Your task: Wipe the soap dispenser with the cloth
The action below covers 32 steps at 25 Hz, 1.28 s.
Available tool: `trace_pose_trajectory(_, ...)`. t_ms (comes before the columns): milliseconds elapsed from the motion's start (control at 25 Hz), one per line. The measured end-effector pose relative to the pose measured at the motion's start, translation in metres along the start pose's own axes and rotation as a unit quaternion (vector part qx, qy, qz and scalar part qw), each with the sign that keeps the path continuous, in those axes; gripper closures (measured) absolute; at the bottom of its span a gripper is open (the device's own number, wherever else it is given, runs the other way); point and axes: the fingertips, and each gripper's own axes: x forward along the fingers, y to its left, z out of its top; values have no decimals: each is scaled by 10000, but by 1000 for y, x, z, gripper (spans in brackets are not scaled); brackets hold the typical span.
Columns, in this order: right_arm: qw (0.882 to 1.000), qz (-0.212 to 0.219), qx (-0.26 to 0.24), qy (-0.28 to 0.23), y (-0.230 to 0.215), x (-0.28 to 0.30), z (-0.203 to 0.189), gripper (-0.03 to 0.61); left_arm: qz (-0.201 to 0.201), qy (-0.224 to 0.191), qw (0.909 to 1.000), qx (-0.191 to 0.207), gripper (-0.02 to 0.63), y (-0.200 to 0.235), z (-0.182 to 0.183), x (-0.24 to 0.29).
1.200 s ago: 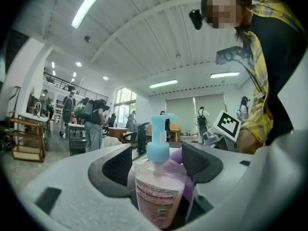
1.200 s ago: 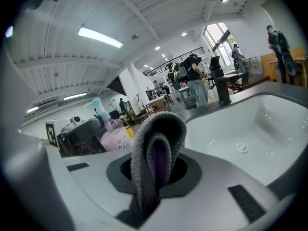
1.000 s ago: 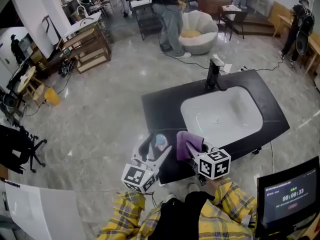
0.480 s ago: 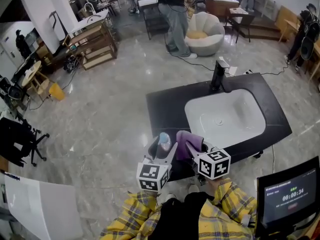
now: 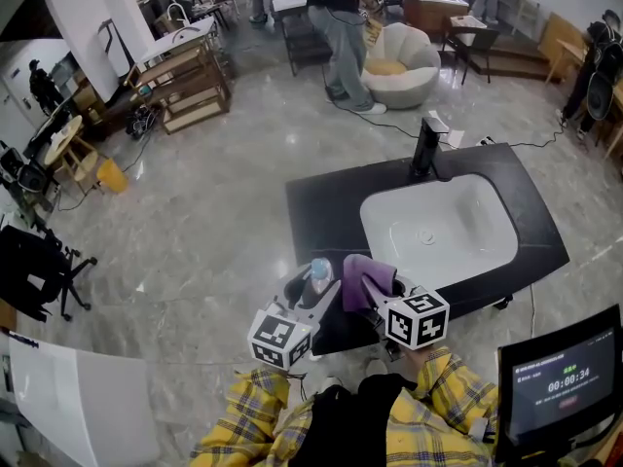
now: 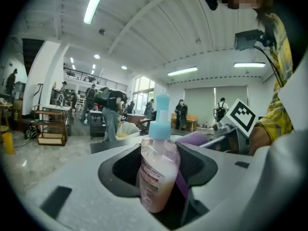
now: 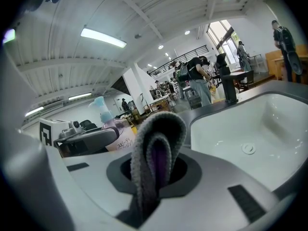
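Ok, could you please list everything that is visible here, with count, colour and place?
soap dispenser: 1, clear pinkish with a light blue pump, at the counter's near left corner
cloth: 1, purple, just right of the dispenser
counter: 1, black, middle of the head view
sink: 1, white, set in the counter
faucet: 1, black, at the sink's far edge
screen: 1, dark, lower right
armchair: 1, white, far behind the counter
left tongs: 1, grey, jaws have just been closing, now on the soap dispenser
right tongs: 1, grey, shut on the cloth
sleeves: 2, yellow plaid, bottom edge
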Motion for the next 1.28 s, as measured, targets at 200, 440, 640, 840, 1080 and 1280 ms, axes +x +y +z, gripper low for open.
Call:
trace_pose_trajectory(200,10000,-14,16,5,-4,-1,-2,535,-816,-36,9965,173,399,-2,-2,3)
trace_pose_trajectory(440,10000,-50,34,1,-6,-2,-2,535,-1871,-37,9814,437,402,-8,-2,5)
trace_pose_trajectory(640,9999,-111,67,-26,-9,-5,-2,535,-2474,7,9674,542,402,-9,-2,7)
trace_pose_trajectory(840,9996,-233,140,-65,-14,-8,0,535,-2922,31,9544,610,402,-7,-1,8)
trace_pose_trajectory(1080,9991,-370,194,-119,-15,-11,-3,535,-3320,-27,9413,612,402,-7,-4,8)
trace_pose_trajectory(1280,9978,-560,278,-206,-14,-14,0,535,-3694,17,9269,660,402,-4,-1,9)
